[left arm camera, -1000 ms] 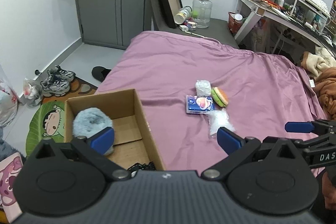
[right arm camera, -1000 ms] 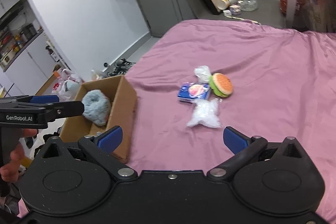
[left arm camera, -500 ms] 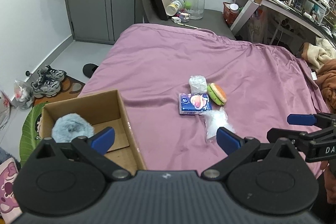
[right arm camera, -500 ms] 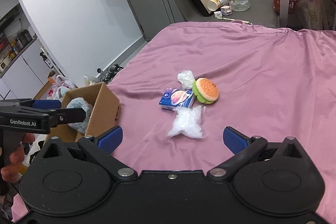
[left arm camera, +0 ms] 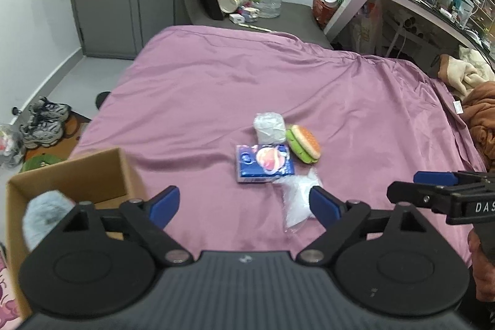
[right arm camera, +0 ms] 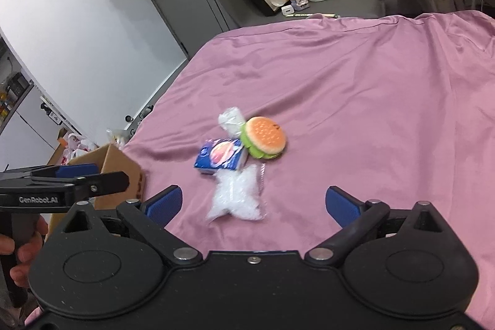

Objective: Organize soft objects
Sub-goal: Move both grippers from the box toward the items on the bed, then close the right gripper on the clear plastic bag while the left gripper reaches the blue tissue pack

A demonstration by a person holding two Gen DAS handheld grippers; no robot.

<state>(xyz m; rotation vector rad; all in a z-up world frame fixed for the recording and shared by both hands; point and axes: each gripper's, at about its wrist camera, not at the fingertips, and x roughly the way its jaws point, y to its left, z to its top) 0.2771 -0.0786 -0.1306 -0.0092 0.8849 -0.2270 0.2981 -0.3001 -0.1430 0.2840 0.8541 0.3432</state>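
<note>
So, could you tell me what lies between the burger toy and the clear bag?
In both views, only the blue packet's corner and bare sheet separate burger toy from clear bag.

"GenRobot.AI" marks the left gripper; "DAS" the right gripper.

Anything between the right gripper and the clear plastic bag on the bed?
Nothing visible. The right gripper is open, and the clear plastic bag lies on bare purple sheet just ahead of its fingers. The blue tissue pack sits beyond the bag.
</note>
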